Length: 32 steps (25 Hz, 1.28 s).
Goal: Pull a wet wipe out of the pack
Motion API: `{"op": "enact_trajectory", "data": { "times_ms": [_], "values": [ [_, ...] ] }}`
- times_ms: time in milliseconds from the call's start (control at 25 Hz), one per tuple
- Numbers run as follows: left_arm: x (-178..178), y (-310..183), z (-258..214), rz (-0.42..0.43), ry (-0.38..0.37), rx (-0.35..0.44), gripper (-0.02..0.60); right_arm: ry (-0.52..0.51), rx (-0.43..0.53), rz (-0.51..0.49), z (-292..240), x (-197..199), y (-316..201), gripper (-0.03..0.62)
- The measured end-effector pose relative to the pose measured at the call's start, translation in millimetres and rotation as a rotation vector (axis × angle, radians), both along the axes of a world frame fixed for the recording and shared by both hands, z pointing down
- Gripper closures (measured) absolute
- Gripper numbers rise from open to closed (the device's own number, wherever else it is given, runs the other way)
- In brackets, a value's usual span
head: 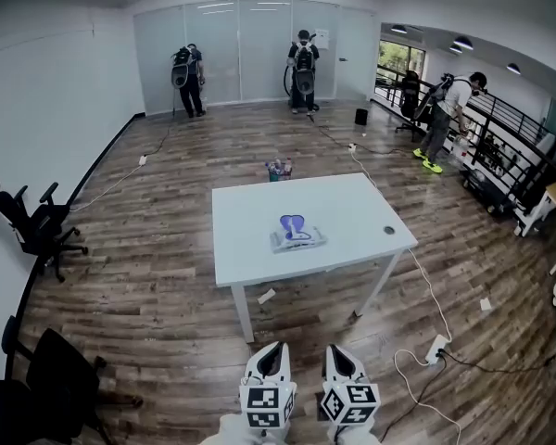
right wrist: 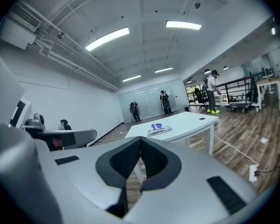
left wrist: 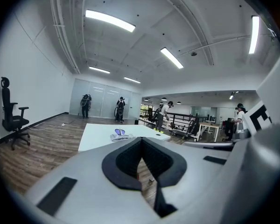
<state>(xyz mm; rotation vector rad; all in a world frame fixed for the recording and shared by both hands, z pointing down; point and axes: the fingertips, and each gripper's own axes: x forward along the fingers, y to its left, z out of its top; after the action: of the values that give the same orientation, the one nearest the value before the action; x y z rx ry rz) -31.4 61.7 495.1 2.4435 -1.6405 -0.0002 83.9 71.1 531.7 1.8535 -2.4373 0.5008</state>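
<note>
A wet wipe pack (head: 297, 237), white with a blue mark, lies near the middle of the white table (head: 352, 213). It also shows far off in the left gripper view as the pack (left wrist: 121, 135) and in the right gripper view as the pack (right wrist: 158, 129). My left gripper (head: 273, 352) and right gripper (head: 339, 353) hang side by side at the bottom of the head view, well short of the table. Both are shut with nothing between the jaws: left gripper (left wrist: 141, 142), right gripper (right wrist: 141, 140).
A small dark disc (head: 388, 230) lies on the table's right side. Bottles (head: 279, 169) stand on the floor behind the table. Black office chairs (head: 37, 225) sit at the left wall. A cable and power strip (head: 436, 349) lie on the floor to the right. Several people stand far off.
</note>
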Motion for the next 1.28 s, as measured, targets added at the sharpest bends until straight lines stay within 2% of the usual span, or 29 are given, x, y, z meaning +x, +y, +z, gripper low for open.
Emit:
{"op": "enact_trajectory", "data": {
  "times_ms": [360,1280],
  "values": [
    [-10,-41,2,-0.013,-0.006,-0.005,0.572,0.003,-0.003,-0.012,2,-9,-41,0.585],
    [-4,-166,-1,0.029,0.015,0.000,0.572,0.033,0.008,0.014,-6,-8,-164,0.585]
  ]
}}
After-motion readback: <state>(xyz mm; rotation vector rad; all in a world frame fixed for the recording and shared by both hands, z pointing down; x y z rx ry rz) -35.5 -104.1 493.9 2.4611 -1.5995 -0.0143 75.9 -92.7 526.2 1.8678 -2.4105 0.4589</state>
